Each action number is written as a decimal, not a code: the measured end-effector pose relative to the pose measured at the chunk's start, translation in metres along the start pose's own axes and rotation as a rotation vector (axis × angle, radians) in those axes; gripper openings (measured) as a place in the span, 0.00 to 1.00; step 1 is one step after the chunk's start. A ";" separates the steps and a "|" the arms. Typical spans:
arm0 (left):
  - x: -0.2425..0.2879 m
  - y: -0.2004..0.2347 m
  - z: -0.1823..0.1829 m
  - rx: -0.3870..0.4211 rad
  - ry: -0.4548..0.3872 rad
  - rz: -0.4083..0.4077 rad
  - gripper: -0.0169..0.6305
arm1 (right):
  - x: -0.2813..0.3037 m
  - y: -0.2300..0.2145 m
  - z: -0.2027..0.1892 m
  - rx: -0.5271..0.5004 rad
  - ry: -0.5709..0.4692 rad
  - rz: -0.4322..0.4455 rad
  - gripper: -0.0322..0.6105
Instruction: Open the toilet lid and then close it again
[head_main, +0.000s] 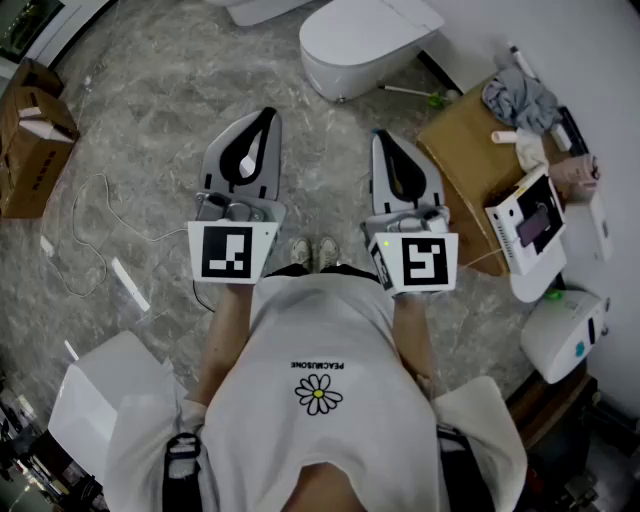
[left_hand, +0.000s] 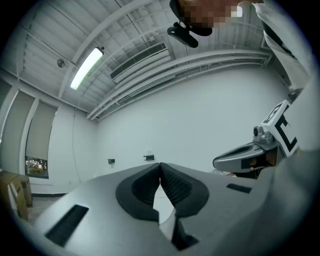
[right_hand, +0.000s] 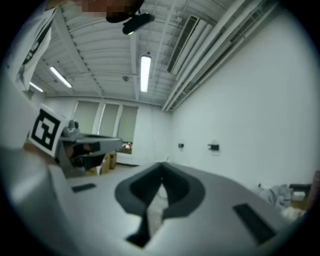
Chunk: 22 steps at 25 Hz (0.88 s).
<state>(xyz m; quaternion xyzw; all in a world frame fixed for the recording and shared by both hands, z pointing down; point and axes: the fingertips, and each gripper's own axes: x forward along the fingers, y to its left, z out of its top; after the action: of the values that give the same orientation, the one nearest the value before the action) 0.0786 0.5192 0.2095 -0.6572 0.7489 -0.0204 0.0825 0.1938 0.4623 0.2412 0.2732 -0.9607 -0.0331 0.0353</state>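
A white toilet (head_main: 365, 40) stands on the marble floor at the top of the head view, its lid down. Both grippers are held level in front of the person's body, well short of the toilet. The left gripper (head_main: 264, 115) is shut with nothing between its fingers; in its own view the dark pads (left_hand: 172, 182) meet at the tip (left_hand: 160, 165) against a bare white wall. To its right, the right gripper (head_main: 383, 137) is likewise shut and empty, its jaws touching at the tip (right_hand: 162, 166). Neither gripper view shows the toilet.
Cardboard boxes (head_main: 30, 140) stand at the left. At the right, a brown box (head_main: 465, 150) carries a grey cloth (head_main: 520, 98) and small items. A white appliance (head_main: 565, 335) sits at the lower right. A thin cable (head_main: 90, 230) trails over the floor on the left.
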 end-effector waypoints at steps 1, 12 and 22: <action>0.001 0.001 -0.002 0.002 0.006 0.009 0.06 | 0.000 -0.001 0.000 -0.001 -0.005 0.003 0.10; 0.011 -0.001 -0.008 -0.006 0.021 0.064 0.06 | 0.000 -0.020 -0.006 0.048 -0.015 0.039 0.10; 0.018 -0.023 -0.019 -0.023 0.020 0.071 0.06 | -0.006 -0.029 -0.018 0.055 -0.027 0.131 0.10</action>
<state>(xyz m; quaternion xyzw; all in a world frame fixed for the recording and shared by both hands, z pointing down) 0.0961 0.4971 0.2294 -0.6309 0.7727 -0.0153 0.0683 0.2156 0.4398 0.2565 0.2102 -0.9775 -0.0078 0.0170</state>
